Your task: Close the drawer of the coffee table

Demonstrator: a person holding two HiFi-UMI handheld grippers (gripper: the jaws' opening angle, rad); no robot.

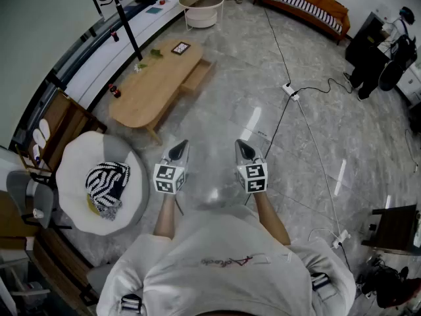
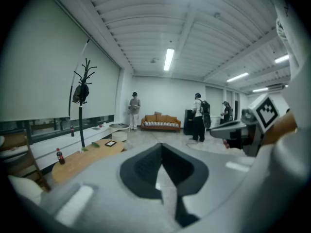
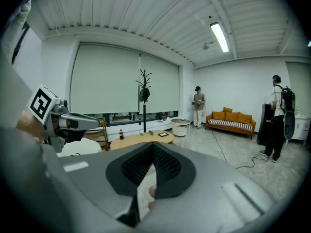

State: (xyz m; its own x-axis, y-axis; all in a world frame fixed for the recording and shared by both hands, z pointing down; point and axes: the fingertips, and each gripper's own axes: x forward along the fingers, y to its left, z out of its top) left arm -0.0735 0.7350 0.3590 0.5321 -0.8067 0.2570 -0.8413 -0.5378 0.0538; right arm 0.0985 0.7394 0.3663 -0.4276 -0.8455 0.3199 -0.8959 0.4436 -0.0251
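Observation:
The oval wooden coffee table [image 1: 152,85] stands far ahead on the left, and its drawer [image 1: 198,76] is pulled out on the side towards the open floor. My left gripper [image 1: 179,148] and right gripper [image 1: 243,146] are held side by side in front of me over the marble floor, well short of the table, both shut and holding nothing. In the left gripper view the table [image 2: 85,160] lies low on the left, past the shut gripper [image 2: 162,145]. The right gripper view shows its shut gripper [image 3: 152,144] with the table [image 3: 142,139] beyond.
A white round chair [image 1: 75,170] with a striped cushion sits near my left side, beside a wooden chair [image 1: 60,128]. A cola bottle [image 1: 115,91] stands on the table. A cable and power strip [image 1: 291,92] cross the floor. Coat stand [image 1: 122,12], side table [image 1: 201,9], orange sofa [image 1: 306,4] stand further back.

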